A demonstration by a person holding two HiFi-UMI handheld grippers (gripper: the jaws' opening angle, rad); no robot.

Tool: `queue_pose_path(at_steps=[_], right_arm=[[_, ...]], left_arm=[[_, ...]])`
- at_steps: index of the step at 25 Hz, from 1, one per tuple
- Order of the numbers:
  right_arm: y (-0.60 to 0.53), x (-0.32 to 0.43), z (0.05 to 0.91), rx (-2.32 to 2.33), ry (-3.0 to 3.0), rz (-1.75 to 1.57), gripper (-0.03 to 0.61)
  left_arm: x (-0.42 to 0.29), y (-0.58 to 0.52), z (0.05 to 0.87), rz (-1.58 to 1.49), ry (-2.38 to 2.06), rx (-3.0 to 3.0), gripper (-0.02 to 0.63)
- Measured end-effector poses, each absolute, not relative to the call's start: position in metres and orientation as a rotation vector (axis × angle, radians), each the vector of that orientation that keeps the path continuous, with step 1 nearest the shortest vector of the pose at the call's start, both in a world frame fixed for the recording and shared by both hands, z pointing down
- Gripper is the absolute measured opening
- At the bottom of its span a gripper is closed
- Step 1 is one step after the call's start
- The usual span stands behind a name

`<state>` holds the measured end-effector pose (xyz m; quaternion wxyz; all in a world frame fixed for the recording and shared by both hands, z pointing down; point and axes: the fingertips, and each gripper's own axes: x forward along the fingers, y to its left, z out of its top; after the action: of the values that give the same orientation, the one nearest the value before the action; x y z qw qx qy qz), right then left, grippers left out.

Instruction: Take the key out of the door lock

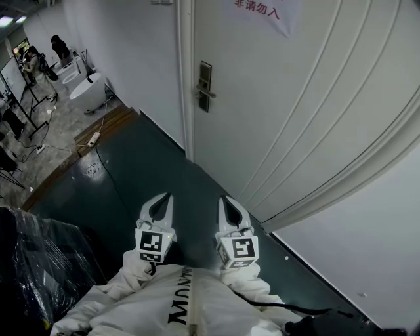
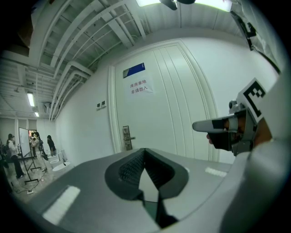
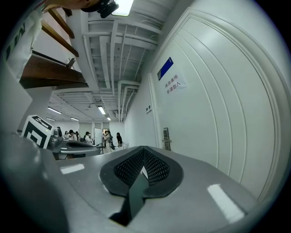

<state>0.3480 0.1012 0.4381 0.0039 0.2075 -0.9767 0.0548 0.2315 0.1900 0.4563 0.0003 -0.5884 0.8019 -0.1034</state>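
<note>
A dark lock plate (image 1: 205, 86) with a lever handle (image 1: 207, 94) sits on the white door (image 1: 295, 98), well ahead of both grippers. The lock plate (image 2: 126, 138) is small in the left gripper view, and the lock plate (image 3: 166, 138) is small in the right gripper view too. No key can be made out at this distance. My left gripper (image 1: 168, 197) and right gripper (image 1: 226, 199) are held side by side over the dark floor, pointing toward the door. Both are shut with nothing between the jaws. The right gripper (image 2: 213, 125) shows at the right of the left gripper view.
A paper sign (image 1: 262, 12) hangs high on the door. A white bathtub (image 1: 88, 88) and several people (image 1: 39, 62) are at the far left. A power strip (image 1: 92, 138) and cable lie on the floor. A black plastic-wrapped bulk (image 1: 39, 262) stands at my near left.
</note>
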Motion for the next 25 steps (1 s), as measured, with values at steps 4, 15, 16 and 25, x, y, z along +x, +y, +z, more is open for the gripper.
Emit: queue_pose_path(at_steps=[4, 15, 16, 25], right_arm=[[0.093, 0.329, 0.438, 0.655, -3.050, 0.148, 0.000], [0.072, 0.239, 0.435, 0.669, -3.019, 0.121, 0.000], [0.069, 0.230, 0.435, 0.671, -3.016, 0.120, 0.000], [0.055, 0.147, 0.442, 0.667, -2.981, 0.112, 0.000]], left_arm=[[0.214, 0.179, 0.460, -0.322, 2.511, -1.865, 0.000], [0.127, 0.149, 0.462, -0.308, 2.493, -1.907, 0.000], [0.117, 0.147, 0.462, -0.305, 2.495, -1.908, 0.000], [0.035, 0.129, 0.465, -0.277, 2.503, -1.933, 0.000]])
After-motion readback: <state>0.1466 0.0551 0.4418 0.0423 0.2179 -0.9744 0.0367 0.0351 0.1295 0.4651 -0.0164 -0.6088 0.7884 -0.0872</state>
